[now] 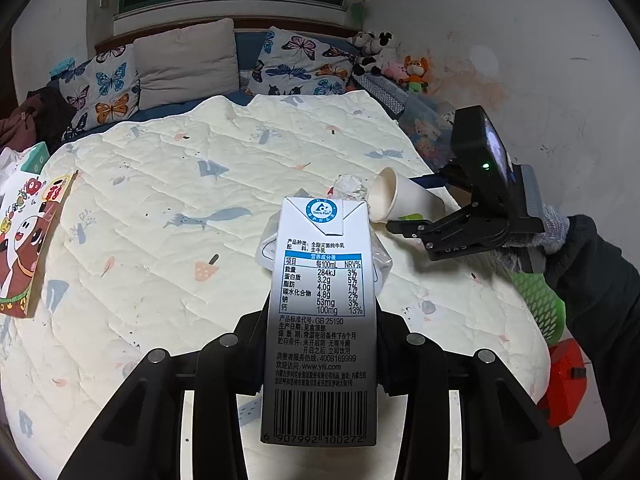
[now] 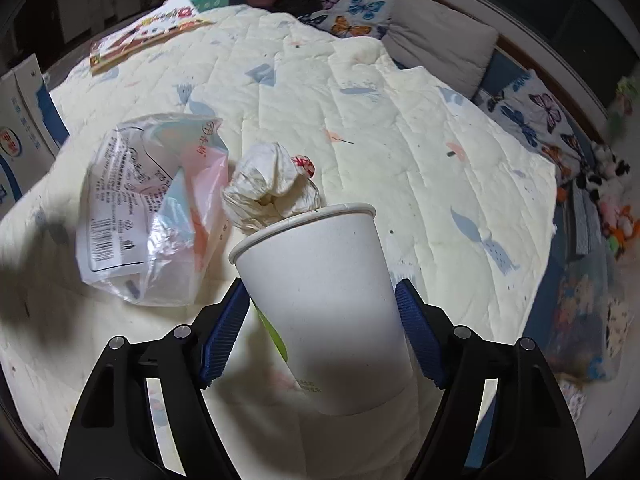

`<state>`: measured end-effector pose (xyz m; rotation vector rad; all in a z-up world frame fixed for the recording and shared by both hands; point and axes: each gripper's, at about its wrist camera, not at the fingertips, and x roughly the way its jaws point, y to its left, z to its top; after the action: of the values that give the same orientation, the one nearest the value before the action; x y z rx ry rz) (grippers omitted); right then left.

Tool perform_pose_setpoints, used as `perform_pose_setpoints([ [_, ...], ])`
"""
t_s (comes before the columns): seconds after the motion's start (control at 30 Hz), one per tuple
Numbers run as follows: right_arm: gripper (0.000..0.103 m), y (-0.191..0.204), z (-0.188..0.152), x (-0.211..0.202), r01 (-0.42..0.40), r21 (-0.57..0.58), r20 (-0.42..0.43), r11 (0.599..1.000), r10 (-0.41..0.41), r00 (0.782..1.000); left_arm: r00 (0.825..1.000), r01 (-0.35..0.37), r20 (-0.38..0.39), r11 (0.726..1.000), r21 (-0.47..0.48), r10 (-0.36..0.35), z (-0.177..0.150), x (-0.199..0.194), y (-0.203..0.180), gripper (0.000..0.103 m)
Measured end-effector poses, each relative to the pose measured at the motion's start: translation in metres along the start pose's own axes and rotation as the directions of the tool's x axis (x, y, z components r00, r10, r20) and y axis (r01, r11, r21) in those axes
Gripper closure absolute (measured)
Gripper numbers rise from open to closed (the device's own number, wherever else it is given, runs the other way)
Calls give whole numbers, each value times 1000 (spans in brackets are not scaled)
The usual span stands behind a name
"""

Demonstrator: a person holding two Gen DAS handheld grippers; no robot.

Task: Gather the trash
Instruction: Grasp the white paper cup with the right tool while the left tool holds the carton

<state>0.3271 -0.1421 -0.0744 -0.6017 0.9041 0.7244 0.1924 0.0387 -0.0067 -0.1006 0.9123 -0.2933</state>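
The left gripper (image 1: 320,344) is holding a milk carton (image 1: 320,320) above the quilted bed (image 1: 168,208), its jaws closed on the carton's sides and the printed nutrition panel facing the camera. The right gripper (image 2: 320,320) is straddling a white paper cup (image 2: 324,304) lying on its side on the quilt; the blue pads (image 2: 224,332) are sitting right at the cup's walls, but whether they are pressing on it cannot be told. Nothing is showing inside the cup in the left wrist view, where its open mouth (image 1: 383,196) is facing the camera.

Just beyond the cup, the right wrist view is showing a crumpled tissue wad (image 2: 272,184) and, beside it, a clear plastic bag (image 2: 148,208) with printing, lying flattened. The left wrist view is mostly hiding both behind the carton, yet it is showing the right gripper (image 1: 404,226) from outside and a gloved hand (image 1: 548,232) holding it. Farther off, butterfly pillows (image 1: 300,62) and plush toys (image 1: 384,56) are lining the headboard.
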Motion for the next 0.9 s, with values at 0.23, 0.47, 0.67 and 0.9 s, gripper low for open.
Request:
perform_pose_setpoints([
  [0.23,29,9,-30,-37,2,151,52,989,-10,999,1000,22,9,999,23,-22,-5,-7,-11,64],
  [0.47,29,14,-75,-83,8,337,119,941,-51,992,997,76,16,995,71,-78,-10,-12,-40,64],
  [0.67,29,13,-124,-128,19,488,165,873,-114,980,991,132,-10,983,130,-132,-15,-6,-74,64],
  [0.9,29,-2,-201,-167,79,645,121,760,-204,971,980,198,-39,961,193,-194,-17,3,-117,64],
])
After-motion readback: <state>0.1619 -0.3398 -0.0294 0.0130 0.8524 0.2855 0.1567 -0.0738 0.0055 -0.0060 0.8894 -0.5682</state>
